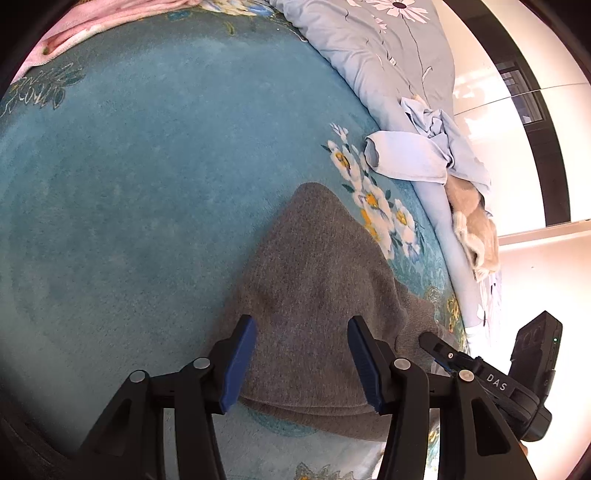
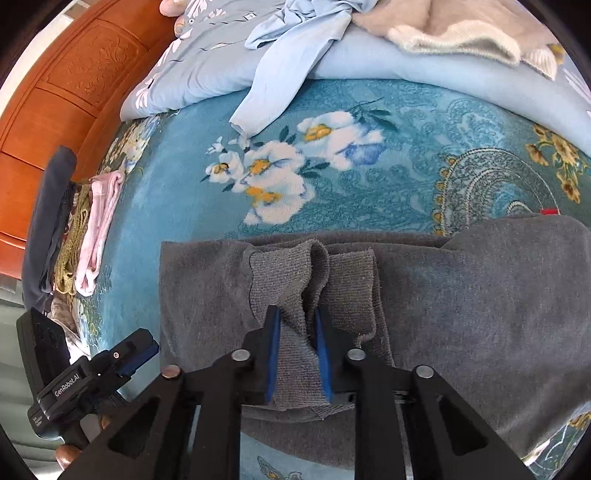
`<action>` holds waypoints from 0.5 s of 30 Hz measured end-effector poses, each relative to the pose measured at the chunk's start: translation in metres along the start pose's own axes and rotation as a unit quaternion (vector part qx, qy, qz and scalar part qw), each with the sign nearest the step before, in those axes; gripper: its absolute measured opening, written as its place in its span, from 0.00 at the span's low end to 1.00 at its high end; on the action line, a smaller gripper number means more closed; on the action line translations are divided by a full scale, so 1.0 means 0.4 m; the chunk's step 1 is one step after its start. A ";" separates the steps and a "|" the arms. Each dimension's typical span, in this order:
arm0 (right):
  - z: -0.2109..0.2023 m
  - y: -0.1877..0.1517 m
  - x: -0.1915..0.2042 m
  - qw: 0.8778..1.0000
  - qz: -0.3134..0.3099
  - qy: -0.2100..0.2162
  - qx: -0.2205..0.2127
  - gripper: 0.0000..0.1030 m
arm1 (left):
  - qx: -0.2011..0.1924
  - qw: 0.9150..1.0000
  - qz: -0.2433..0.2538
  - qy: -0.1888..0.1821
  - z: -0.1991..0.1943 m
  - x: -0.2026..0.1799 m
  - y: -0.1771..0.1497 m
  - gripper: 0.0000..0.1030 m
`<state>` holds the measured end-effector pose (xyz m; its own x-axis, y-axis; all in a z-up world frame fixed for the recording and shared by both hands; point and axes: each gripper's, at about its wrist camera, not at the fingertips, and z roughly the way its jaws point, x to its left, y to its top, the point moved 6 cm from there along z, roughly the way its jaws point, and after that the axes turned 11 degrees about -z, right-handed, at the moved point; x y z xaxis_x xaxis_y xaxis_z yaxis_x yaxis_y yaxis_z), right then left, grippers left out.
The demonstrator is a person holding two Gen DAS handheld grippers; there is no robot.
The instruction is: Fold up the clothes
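Observation:
A grey knit sweater (image 1: 314, 280) (image 2: 480, 302) lies flat on a teal flowered blanket (image 1: 147, 166) (image 2: 388, 199). My left gripper (image 1: 301, 362) hovers over the sweater's near edge with its blue pads wide apart and nothing pinched between them. In the right wrist view it appears at the lower left (image 2: 146, 347). My right gripper (image 2: 298, 350) is shut on a ribbed, bunched-up strip of the sweater, which rises between its pads. The left wrist view shows it low on the right (image 1: 428, 339), at the sweater's edge.
A crumpled light blue shirt (image 1: 417, 155) (image 2: 288, 66) and a cream fuzzy garment (image 1: 476, 229) (image 2: 461, 29) lie on a pale blue flowered quilt (image 1: 388, 55). Folded clothes (image 2: 96, 229) are stacked by a wooden headboard (image 2: 74, 92). A pink cloth (image 1: 92, 22) lies far off.

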<state>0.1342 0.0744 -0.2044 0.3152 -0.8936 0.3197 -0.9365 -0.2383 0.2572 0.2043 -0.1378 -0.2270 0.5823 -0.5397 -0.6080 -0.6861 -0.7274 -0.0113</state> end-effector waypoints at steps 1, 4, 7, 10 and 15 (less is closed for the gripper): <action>-0.006 -0.002 0.004 1.000 -0.002 0.003 -0.002 0.05 | 0.000 1.000 0.000 -0.002 0.000 0.000 0.001 0.54; -0.042 -0.004 0.008 1.000 0.003 0.021 -0.021 0.04 | 0.001 1.000 0.002 -0.012 -0.005 -0.006 0.001 0.54; -0.084 -0.012 -0.016 0.998 0.024 0.029 -0.041 0.04 | 0.008 1.000 0.002 -0.013 0.001 -0.007 0.000 0.55; -0.072 -0.036 -0.051 0.999 0.031 0.017 -0.024 0.04 | 0.017 1.000 0.003 -0.007 0.013 -0.006 -0.006 0.55; -0.034 -0.052 -0.058 1.000 0.019 -0.006 -0.016 0.07 | 0.018 1.000 -0.001 -0.004 0.012 0.003 -0.006 0.55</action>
<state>0.1486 0.1052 -0.2049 0.2764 -0.9068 0.3182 -0.9427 -0.1914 0.2734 0.2046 -0.1344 -0.2315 0.5809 -0.5348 -0.6137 -0.6998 -0.7132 -0.0409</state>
